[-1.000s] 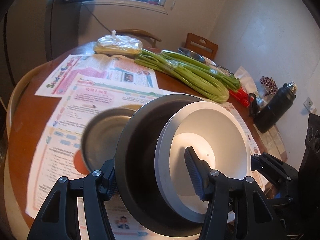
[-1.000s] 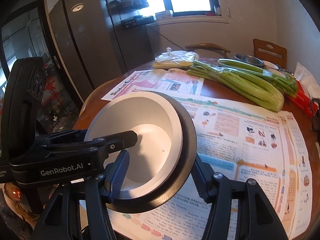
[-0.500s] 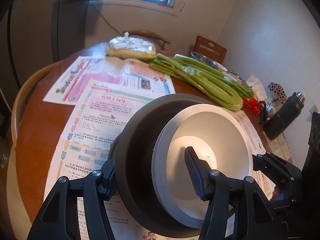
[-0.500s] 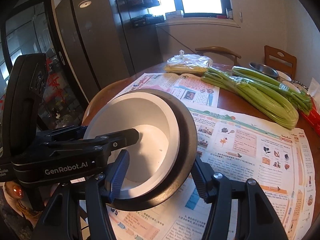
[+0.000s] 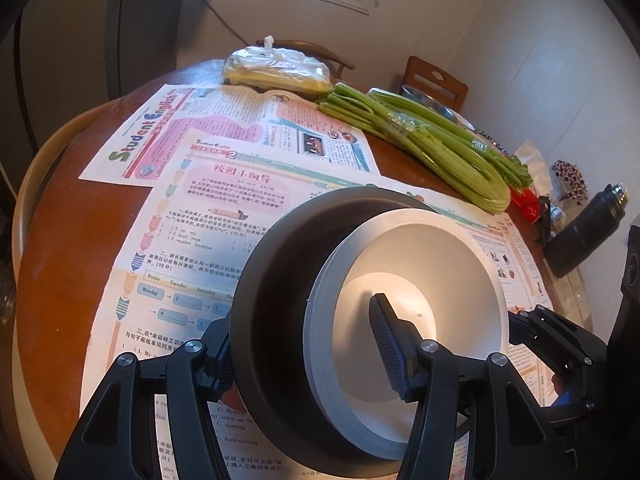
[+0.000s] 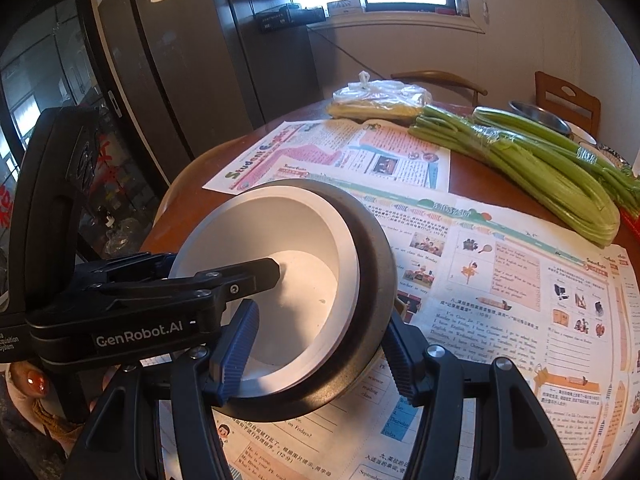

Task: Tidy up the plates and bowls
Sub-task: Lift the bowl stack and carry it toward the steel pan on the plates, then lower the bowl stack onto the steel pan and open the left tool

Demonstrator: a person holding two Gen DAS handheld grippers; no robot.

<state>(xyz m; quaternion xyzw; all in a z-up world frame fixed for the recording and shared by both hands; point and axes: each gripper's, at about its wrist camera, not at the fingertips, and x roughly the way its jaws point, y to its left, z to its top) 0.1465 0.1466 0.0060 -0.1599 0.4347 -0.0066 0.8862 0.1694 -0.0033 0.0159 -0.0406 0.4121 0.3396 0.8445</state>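
A white bowl [image 5: 420, 280] sits nested inside a larger dark bowl [image 5: 276, 280], and both are held tilted above the table. My left gripper [image 5: 304, 352] is shut on the near walls of both bowls, one finger inside the white bowl and one outside the dark bowl. My right gripper [image 6: 320, 356] is shut on the opposite side of the same stack, with the white bowl [image 6: 288, 240] and dark bowl [image 6: 372, 264] between its fingers. Each gripper shows in the other's view.
Newspapers [image 5: 208, 184] cover a round wooden table [image 5: 60, 248]. Celery bunches [image 5: 432, 148], a plastic bag of food [image 5: 276, 70], a metal bowl [image 6: 540, 118] and a dark flask [image 5: 588, 232] lie at the far and right sides. Chairs and a fridge stand behind.
The stacked bowls have been lifted and carried over the grey metal bowl that lay on the newspaper; that bowl is now out of sight. Both grippers kept their hold.
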